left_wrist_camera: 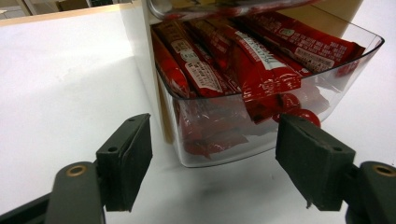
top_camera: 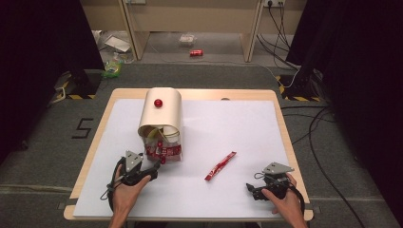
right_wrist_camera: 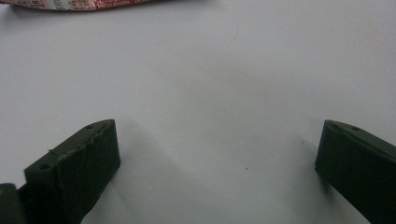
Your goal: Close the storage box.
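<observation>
A cream box with a rounded top (top_camera: 161,111) and a red knob (top_camera: 158,102) stands at the back left of the white sheet. A clear bin (top_camera: 165,152) (left_wrist_camera: 219,140) juts from its base, packed with several red snack packets (left_wrist_camera: 252,60). My left gripper (top_camera: 153,172) (left_wrist_camera: 212,123) sits just in front of the bin, open, with nothing between its pads. One loose red packet (top_camera: 220,165) (right_wrist_camera: 84,3) lies slantwise mid-table. My right gripper (top_camera: 252,191) (right_wrist_camera: 215,126) rests near the front right, open over bare white sheet.
The white sheet (top_camera: 228,123) covers a wooden table whose edge (top_camera: 285,137) shows on the right. Behind the table are a wooden bench, cables (top_camera: 313,128) and a red can (top_camera: 196,52) on the floor.
</observation>
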The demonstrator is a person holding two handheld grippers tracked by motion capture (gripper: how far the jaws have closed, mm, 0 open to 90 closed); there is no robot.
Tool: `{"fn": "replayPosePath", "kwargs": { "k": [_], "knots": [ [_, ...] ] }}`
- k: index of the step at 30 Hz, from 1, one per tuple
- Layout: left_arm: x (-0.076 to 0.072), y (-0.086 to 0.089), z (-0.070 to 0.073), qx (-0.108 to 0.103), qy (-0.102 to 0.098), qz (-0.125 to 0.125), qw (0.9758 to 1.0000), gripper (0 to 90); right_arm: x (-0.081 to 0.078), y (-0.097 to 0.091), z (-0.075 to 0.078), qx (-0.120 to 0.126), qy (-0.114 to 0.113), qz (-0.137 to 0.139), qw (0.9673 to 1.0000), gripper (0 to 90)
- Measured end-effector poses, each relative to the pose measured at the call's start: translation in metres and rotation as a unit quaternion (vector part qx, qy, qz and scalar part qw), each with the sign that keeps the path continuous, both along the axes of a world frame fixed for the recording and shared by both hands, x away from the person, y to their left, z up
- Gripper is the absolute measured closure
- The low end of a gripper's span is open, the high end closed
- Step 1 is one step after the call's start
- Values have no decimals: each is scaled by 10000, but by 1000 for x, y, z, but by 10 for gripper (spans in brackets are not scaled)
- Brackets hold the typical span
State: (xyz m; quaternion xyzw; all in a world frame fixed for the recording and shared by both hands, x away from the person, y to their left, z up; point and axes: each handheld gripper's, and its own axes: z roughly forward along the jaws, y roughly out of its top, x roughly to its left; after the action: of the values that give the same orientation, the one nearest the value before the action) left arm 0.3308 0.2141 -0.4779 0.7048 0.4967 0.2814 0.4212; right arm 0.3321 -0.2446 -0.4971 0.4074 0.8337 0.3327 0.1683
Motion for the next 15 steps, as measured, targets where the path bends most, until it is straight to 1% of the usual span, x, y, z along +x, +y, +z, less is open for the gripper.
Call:
{"fn": "replayPosePath", "kwargs": {
  "k": [3,8,15],
  "knots": [
    [2,0,0,21,-7,29,10000,272,0,0,0,-1,-2,0,10000,3],
    [6,1,-1,-27,-2,74,10000,270,0,0,0,0,-1,1,10000,4],
    [11,0,-1,11,-1,91,10000,272,0,0,0,2,2,1,10000,3]
  ]
}}
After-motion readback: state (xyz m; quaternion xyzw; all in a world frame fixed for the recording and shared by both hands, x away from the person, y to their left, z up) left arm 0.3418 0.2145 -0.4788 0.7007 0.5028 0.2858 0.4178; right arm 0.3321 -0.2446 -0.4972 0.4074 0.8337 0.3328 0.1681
